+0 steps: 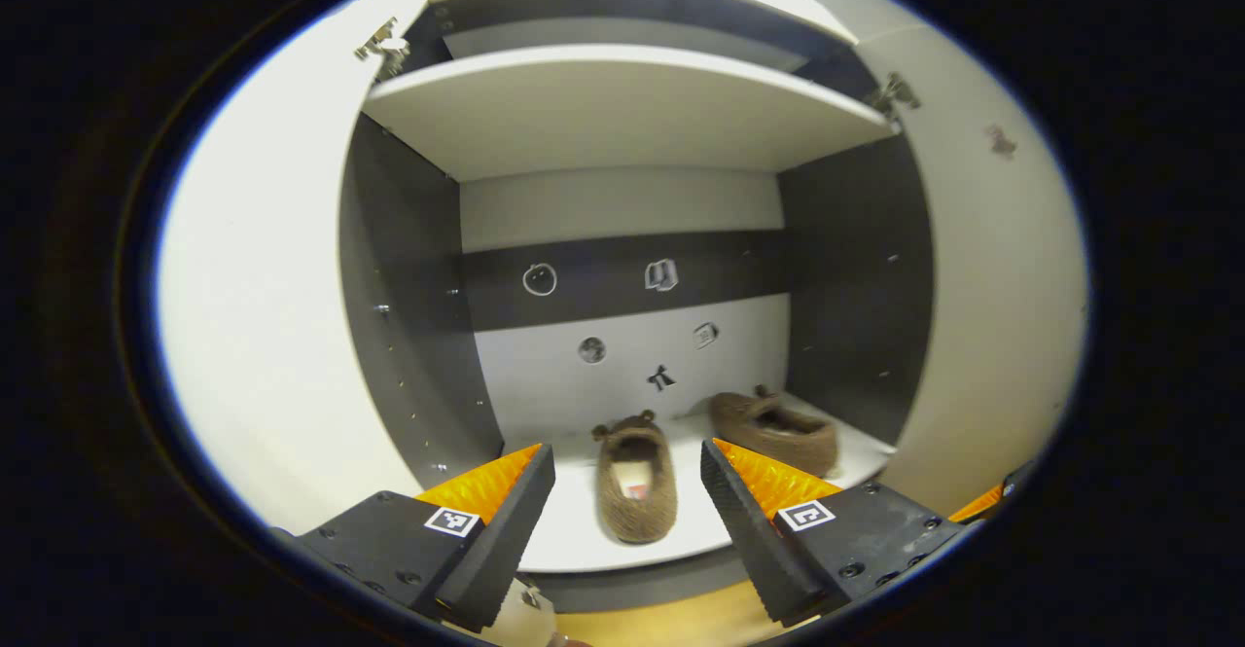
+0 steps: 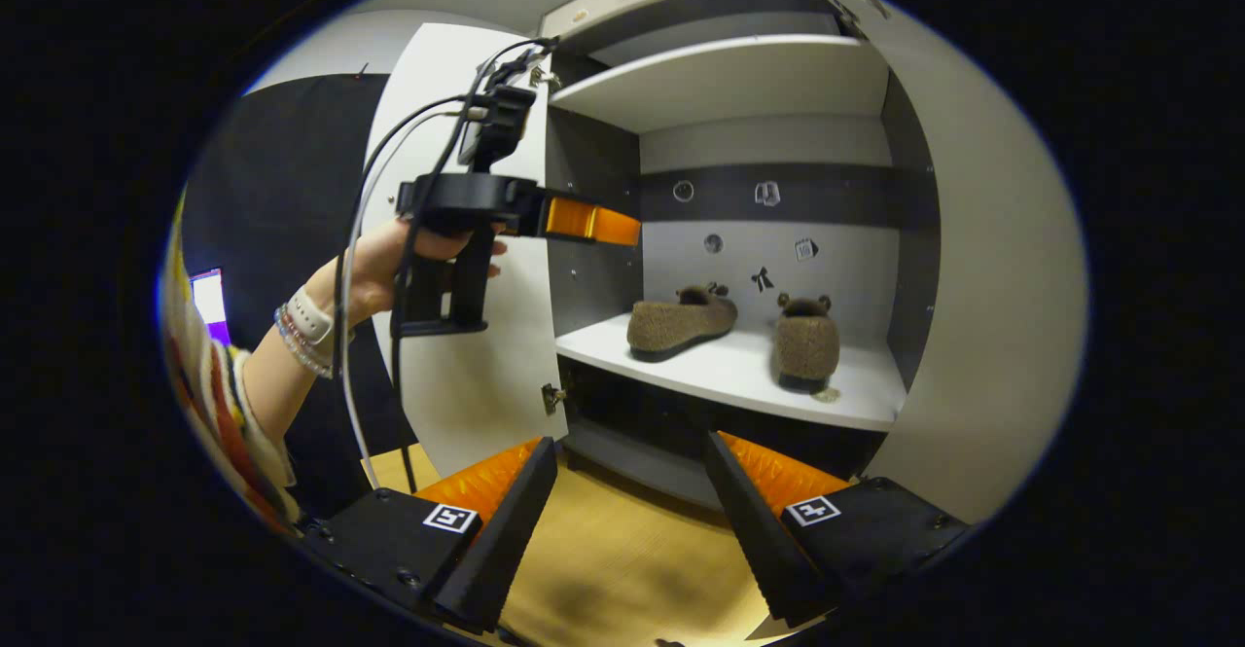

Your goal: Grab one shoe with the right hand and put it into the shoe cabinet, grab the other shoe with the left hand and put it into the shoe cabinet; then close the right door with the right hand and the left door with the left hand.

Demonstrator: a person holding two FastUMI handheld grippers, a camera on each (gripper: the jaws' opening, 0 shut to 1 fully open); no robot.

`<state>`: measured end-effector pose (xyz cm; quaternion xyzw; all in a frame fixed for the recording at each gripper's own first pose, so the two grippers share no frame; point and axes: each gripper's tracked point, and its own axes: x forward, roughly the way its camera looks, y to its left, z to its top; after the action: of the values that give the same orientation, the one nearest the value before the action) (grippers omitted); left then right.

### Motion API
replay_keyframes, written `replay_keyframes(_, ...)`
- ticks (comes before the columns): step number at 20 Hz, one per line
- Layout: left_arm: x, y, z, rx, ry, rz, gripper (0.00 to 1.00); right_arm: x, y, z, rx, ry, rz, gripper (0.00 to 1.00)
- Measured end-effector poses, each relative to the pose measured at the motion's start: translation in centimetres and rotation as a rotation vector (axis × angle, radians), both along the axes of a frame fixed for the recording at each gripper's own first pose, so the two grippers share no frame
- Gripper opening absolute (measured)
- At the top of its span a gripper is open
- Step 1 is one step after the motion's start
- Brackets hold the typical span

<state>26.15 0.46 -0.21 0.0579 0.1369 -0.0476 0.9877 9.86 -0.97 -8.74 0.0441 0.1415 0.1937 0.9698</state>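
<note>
Both shoes (image 1: 637, 477) sit inside the cabinet (image 1: 622, 112), beyond both grippers' empty, parted jaws

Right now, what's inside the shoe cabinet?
Two brown fuzzy slippers sit apart on the white shelf inside the open shoe cabinet. The compartment below is dark; its contents cannot be made out.

No words, brands or numbers can be read anywhere here. The cabinet's back wall (image 1: 622, 336) carries small picture stickers (image 1: 661, 275), too small to make out, and each gripper finger (image 1: 807, 521) bears a square black-and-white marker (image 1: 804, 515).
</note>
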Motion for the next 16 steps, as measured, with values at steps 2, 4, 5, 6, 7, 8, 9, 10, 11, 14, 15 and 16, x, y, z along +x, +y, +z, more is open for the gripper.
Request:
replay_keyframes(2, -4.8, -0.8, 1.7, 0.000, -0.023, -0.040, 1.00, -2.0, 0.3, 3.0, 0.010, -0.054, -0.016, 0.99)
replay_keyframes(4, -9.2, -1.6, 2.8, 0.004, -0.033, -0.089, 0.95, -3.6, -0.2, 5.9, 0.001, -0.107, -0.051, 0.99)
replay_keyframes(5, -11.3, -1.9, 3.0, 0.003, -0.029, -0.111, 1.00, -4.4, -0.4, 7.2, -0.001, -0.128, -0.078, 0.99)
replay_keyframes(6, -13.2, -2.1, 3.1, 0.001, -0.028, -0.125, 1.00, -5.2, -1.0, 8.5, 0.001, -0.147, -0.109, 0.98)
replay_keyframes(7, -15.1, -2.2, 3.2, -0.003, -0.025, -0.135, 0.95, -6.0, -1.6, 9.5, 0.010, -0.157, -0.145, 0.98)
replay_keyframes(8, -16.6, -2.0, 3.1, -0.008, -0.022, -0.142, 0.95, -6.9, -2.6, 10.4, 0.022, -0.165, -0.187, 0.98)
replay_keyframes(9, -18.3, -1.8, 3.2, -0.014, -0.019, -0.150, 0.95, -7.7, -4.1, 11.2, 0.030, -0.171, -0.239, 0.98)
replay_keyframes(10, -19.6, -1.7, 3.0, -0.022, -0.016, -0.150, 0.95, -8.4, -6.0, 11.8, 0.029, -0.176, -0.300, 0.98)
replay_keyframes(11, -20.6, -1.4, 2.9, -0.031, -0.014, -0.149, 0.95, -9.2, -8.2, 12.1, 0.025, -0.180, -0.364, 0.98)
replay_keyframes(14, -22.5, -0.2, 2.9, -0.053, -0.017, -0.132, 0.96, -10.9, -14.0, 12.1, -0.008, -0.176, -0.528, 0.98)
replay_keyframes(15, -23.1, 0.2, 2.9, -0.057, -0.018, -0.126, 0.96, -11.4, -15.8, 11.9, -0.031, -0.174, -0.572, 0.98)
replay_keyframes(16, -23.5, 0.4, 2.9, -0.055, -0.022, -0.122, 0.96, -11.8, -17.6, 11.8, -0.056, -0.176, -0.614, 0.98)
